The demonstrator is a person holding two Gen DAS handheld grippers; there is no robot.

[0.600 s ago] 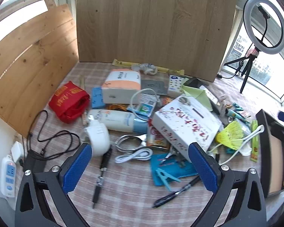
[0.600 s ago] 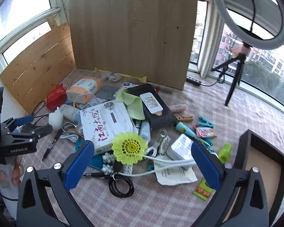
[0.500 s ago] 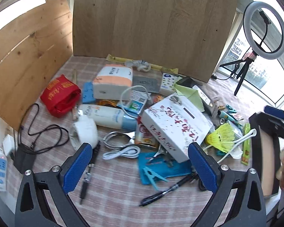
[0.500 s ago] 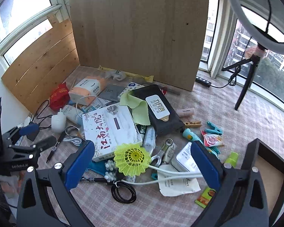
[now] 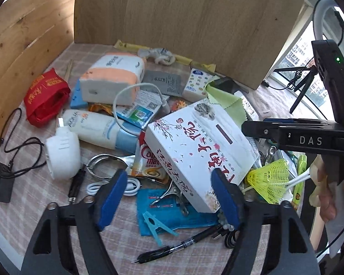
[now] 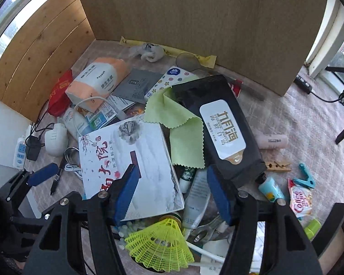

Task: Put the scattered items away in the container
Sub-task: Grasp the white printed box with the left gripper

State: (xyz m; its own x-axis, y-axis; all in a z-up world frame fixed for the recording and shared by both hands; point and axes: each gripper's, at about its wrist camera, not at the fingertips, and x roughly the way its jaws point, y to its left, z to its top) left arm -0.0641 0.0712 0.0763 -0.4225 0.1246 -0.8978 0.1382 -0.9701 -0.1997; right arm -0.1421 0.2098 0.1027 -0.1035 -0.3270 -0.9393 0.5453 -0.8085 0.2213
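Observation:
A pile of items covers the checked cloth. A white box with red Chinese script (image 5: 201, 153) (image 6: 130, 169) lies in the middle. My left gripper (image 5: 169, 197) is open, low over the box's near corner, a coffee sachet (image 5: 146, 165) and a blue packet (image 5: 172, 208). My right gripper (image 6: 172, 192) is open above the box's right edge, a white tube (image 6: 195, 201) and a black wipes pack (image 6: 220, 128). A yellow shuttlecock (image 6: 160, 245) (image 5: 270, 178) lies just below it. The dark container (image 6: 334, 231) is at the right edge.
A tissue pack (image 5: 112, 78), a red bag (image 5: 45, 96), a lotion bottle (image 5: 98, 130), a white charger (image 5: 62, 153), black pens (image 5: 176, 245), a green cloth (image 6: 178, 123), pegs (image 6: 305, 178) and a snack packet (image 6: 300, 199) lie around. Wooden boards (image 5: 195, 23) wall the back and left.
Both grippers have moved forward and down toward the pile. The jaws of both have narrowed but stay open. The right gripper now shows at the right of the left wrist view.

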